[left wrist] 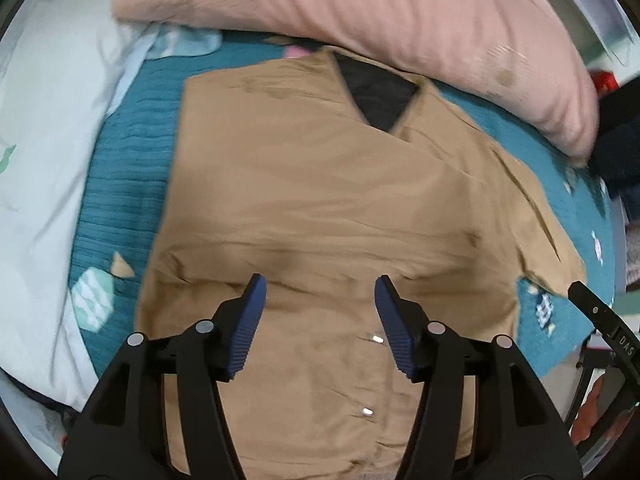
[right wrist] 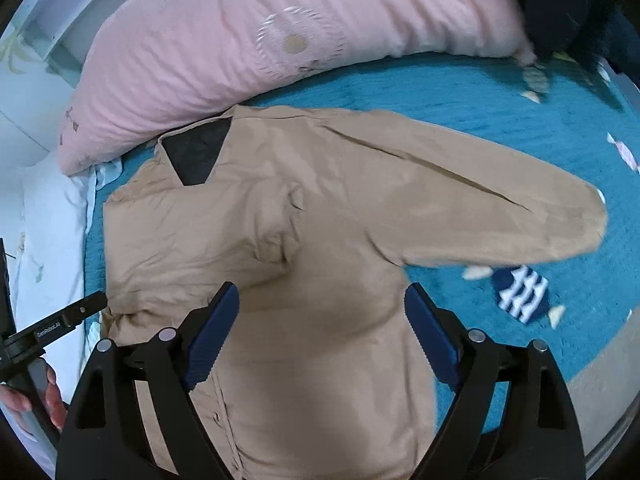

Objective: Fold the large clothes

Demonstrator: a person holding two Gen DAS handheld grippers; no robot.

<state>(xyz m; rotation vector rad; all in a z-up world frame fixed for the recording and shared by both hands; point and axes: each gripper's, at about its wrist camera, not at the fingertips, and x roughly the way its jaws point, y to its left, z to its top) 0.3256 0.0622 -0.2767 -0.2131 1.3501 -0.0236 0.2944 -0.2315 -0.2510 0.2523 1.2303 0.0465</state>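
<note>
A tan jacket (left wrist: 320, 208) with a dark lining at the collar (left wrist: 378, 96) lies front-up on a teal bedspread (left wrist: 124, 184). In the left wrist view its left side is folded in with a straight edge. My left gripper (left wrist: 320, 292) is open and empty above the jacket's lower front, near two metal snaps (left wrist: 376, 339). In the right wrist view the jacket (right wrist: 312, 240) has one sleeve (right wrist: 500, 216) stretched out to the right. My right gripper (right wrist: 322, 300) is open and empty above the jacket's body, below the armpit.
A large pink pillow (left wrist: 360, 12) lies behind the collar, also in the right wrist view (right wrist: 260, 40). White bedding (left wrist: 44, 140) lies at the left. A dark garment (left wrist: 620, 132) sits at the right. The bed's near edge (right wrist: 600, 380) is at the lower right.
</note>
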